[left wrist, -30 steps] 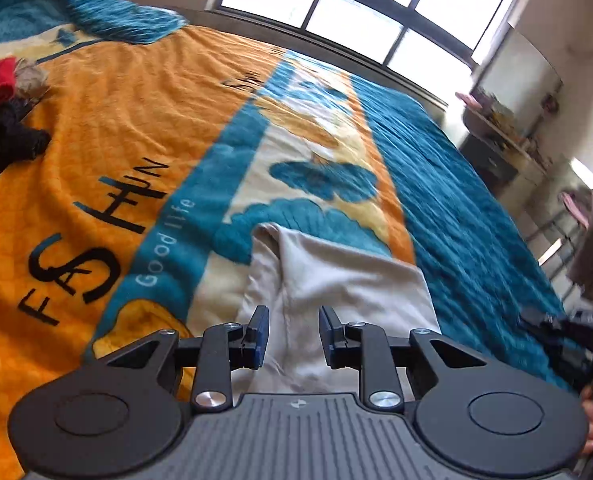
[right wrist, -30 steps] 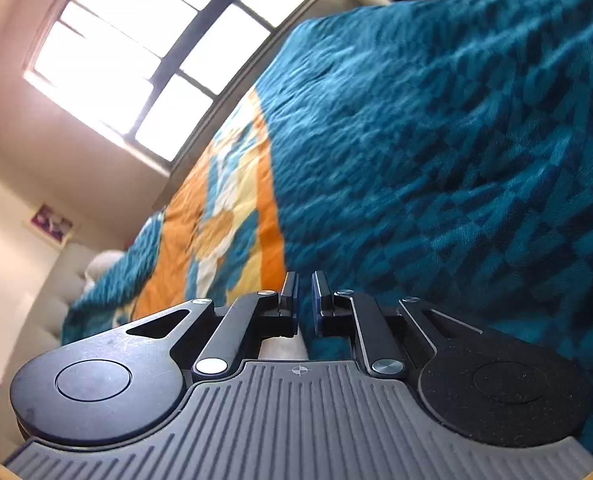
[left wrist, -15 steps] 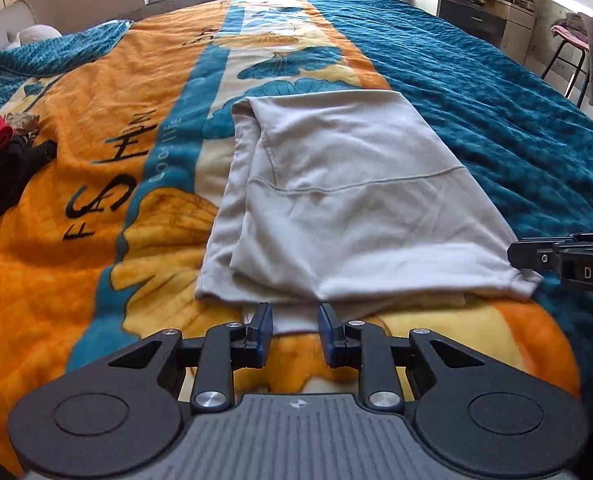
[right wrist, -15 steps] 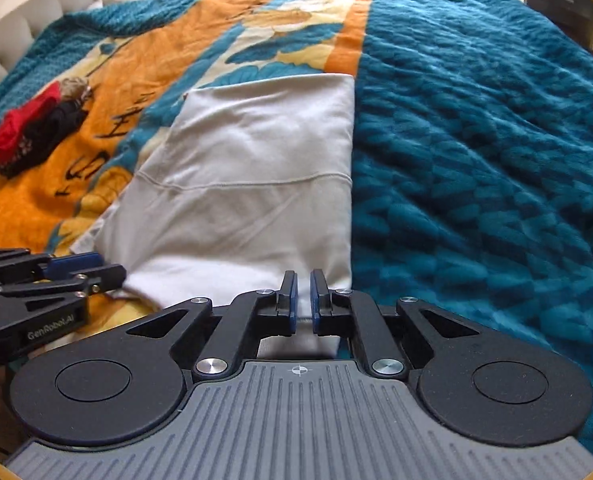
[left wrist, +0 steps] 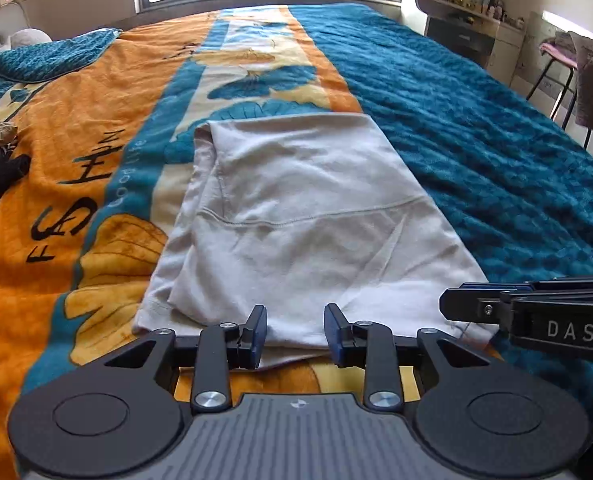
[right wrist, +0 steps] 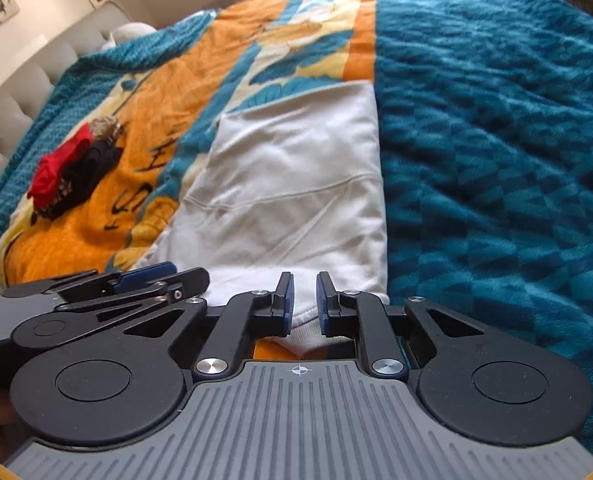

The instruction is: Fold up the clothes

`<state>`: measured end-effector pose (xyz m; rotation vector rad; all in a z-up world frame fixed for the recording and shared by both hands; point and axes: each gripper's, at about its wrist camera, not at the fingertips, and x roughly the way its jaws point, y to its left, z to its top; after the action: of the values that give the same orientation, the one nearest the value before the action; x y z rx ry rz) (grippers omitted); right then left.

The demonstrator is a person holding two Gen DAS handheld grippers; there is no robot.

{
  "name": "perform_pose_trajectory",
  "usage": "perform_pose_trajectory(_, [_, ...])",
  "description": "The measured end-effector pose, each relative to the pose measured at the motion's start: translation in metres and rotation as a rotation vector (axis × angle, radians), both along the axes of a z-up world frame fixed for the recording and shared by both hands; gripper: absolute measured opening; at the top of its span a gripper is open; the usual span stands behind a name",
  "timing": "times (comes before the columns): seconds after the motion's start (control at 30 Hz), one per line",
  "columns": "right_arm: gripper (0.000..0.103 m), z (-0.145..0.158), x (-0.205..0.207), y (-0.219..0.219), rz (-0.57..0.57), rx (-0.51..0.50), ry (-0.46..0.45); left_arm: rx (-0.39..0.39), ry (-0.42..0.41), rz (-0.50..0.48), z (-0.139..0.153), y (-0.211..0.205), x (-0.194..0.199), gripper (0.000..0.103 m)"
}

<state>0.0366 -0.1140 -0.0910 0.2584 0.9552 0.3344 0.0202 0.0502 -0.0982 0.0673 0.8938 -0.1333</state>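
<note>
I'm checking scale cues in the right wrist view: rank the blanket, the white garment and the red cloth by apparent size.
1. Blanket, filling most of the view.
2. White garment.
3. Red cloth, smallest, though it lies farther from the camera.

Both tongs are lower and closer to the near hem of the shirt (left wrist: 308,216) than a second ago, when the right view showed mostly blanket and window. The left tongs (left wrist: 295,334) gape wider now, straddling the hem. The right tongs (right wrist: 304,304), nearly closed before, stand parted over the shirt's near right corner
</note>
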Motion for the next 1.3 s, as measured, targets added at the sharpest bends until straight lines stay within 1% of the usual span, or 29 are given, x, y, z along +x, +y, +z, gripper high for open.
perform_pose_trajectory(0.03, [0.019, -0.004, 0.001, 0.002, 0.010, -0.009, 0.022, 0.019, 0.013, -0.018, 0.000, -0.001, -0.004, 0.029])
perform_pose_trajectory(0.1, [0.019, -0.003, -0.005, -0.001, 0.024, -0.018, 0.057, 0.003, 0.060, -0.051, 0.008, 0.005, -0.013, 0.030])
perform_pose_trajectory(0.13, [0.019, 0.006, -0.010, -0.010, 0.011, 0.021, 0.064, -0.029, 0.083, -0.064, 0.015, 0.011, -0.018, 0.031])
perform_pose_trajectory(0.2, [0.020, 0.025, -0.020, -0.030, -0.014, 0.099, 0.078, -0.123, 0.115, -0.082, 0.034, 0.030, -0.029, 0.035])
perform_pose_trajectory(0.23, [0.029, 0.035, -0.025, -0.040, -0.027, 0.139, 0.086, -0.161, 0.113, -0.082, 0.045, 0.039, -0.034, 0.037])
perform_pose_trajectory(0.27, [0.039, 0.044, -0.030, -0.050, -0.039, 0.178, 0.093, -0.199, 0.109, -0.082, 0.057, 0.048, -0.038, 0.043])
perform_pose_trajectory(0.3, [0.055, 0.054, -0.034, -0.060, -0.052, 0.217, 0.100, -0.238, 0.093, -0.079, 0.069, 0.057, -0.043, 0.048])
perform_pose_trajectory(0.33, [0.060, 0.064, -0.039, -0.070, -0.067, 0.255, 0.101, -0.279, 0.077, -0.066, 0.080, 0.066, -0.045, 0.051])
perform_pose_trajectory(0.37, [0.059, 0.076, -0.043, -0.080, -0.089, 0.293, 0.075, -0.321, 0.061, -0.051, 0.089, 0.074, -0.045, 0.056])
perform_pose_trajectory(0.4, [0.062, 0.087, -0.044, -0.089, -0.110, 0.329, 0.047, -0.360, 0.044, -0.027, 0.095, 0.082, -0.042, 0.064])
perform_pose_trajectory(0.43, [0.069, 0.097, -0.046, -0.098, -0.133, 0.363, 0.022, -0.400, 0.026, -0.003, 0.100, 0.089, -0.040, 0.069])
perform_pose_trajectory(0.47, [0.073, 0.104, -0.044, -0.104, -0.161, 0.381, 0.005, -0.419, 0.022, 0.028, 0.098, 0.096, -0.031, 0.077])
perform_pose_trajectory(0.5, [0.081, 0.107, -0.042, -0.107, -0.180, 0.389, -0.007, -0.437, 0.018, 0.059, 0.096, 0.102, -0.023, 0.079])
perform_pose_trajectory(0.53, [0.085, 0.107, -0.033, -0.107, -0.186, 0.377, -0.011, -0.454, 0.014, 0.091, 0.094, 0.108, -0.014, 0.079])
perform_pose_trajectory(0.6, [0.085, 0.107, -0.016, -0.106, -0.198, 0.351, -0.016, -0.508, 0.035, 0.146, 0.074, 0.122, 0.011, 0.079])
perform_pose_trajectory(0.67, [0.085, 0.089, 0.008, -0.100, -0.199, 0.317, 0.022, -0.585, 0.081, 0.206, 0.048, 0.137, 0.039, 0.080])
perform_pose_trajectory(0.7, [0.085, 0.078, 0.019, -0.097, -0.206, 0.310, 0.044, -0.600, 0.101, 0.232, 0.037, 0.140, 0.049, 0.079])
perform_pose_trajectory(0.77, [0.084, 0.046, 0.044, -0.091, -0.212, 0.304, 0.105, -0.595, 0.146, 0.302, 0.013, 0.149, 0.069, 0.079])
perform_pose_trajectory(0.8, [0.083, 0.033, 0.054, -0.088, -0.215, 0.304, 0.132, -0.590, 0.153, 0.319, 0.006, 0.151, 0.075, 0.079])
perform_pose_trajectory(0.87, [0.080, 0.007, 0.072, -0.082, -0.214, 0.315, 0.171, -0.592, 0.147, 0.322, -0.007, 0.154, 0.086, 0.079])
perform_pose_trajectory(0.97, [0.078, -0.020, 0.091, -0.075, -0.198, 0.331, 0.195, -0.633, 0.186, 0.274, -0.025, 0.155, 0.100, 0.079])
perform_pose_trajectory(1.0, [0.075, -0.026, 0.097, -0.073, -0.194, 0.334, 0.199, -0.644, 0.198, 0.268, -0.029, 0.155, 0.104, 0.079])
perform_pose_trajectory(1.07, [0.074, -0.040, 0.109, -0.073, -0.201, 0.341, 0.209, -0.704, 0.205, 0.224, -0.038, 0.157, 0.111, 0.079])
perform_pose_trajectory(1.13, [0.073, -0.052, 0.120, -0.075, -0.201, 0.371, 0.218, -0.803, 0.223, 0.161, -0.044, 0.157, 0.116, 0.078])
perform_pose_trajectory(1.17, [0.073, -0.057, 0.125, -0.076, -0.202, 0.395, 0.227, -0.843, 0.239, 0.136, -0.047, 0.156, 0.120, 0.078])
perform_pose_trajectory(1.2, [0.073, -0.063, 0.130, -0.077, -0.196, 0.434, 0.233, -0.857, 0.256, 0.113, -0.050, 0.153, 0.124, 0.078])
perform_pose_trajectory(1.23, [0.071, -0.068, 0.135, -0.079, -0.192, 0.473, 0.239, -0.870, 0.273, 0.091, -0.053, 0.150, 0.128, 0.078])
perform_pose_trajectory(1.3, [0.068, -0.079, 0.144, -0.079, -0.189, 0.544, 0.249, -0.867, 0.298, 0.076, -0.060, 0.142, 0.137, 0.078])
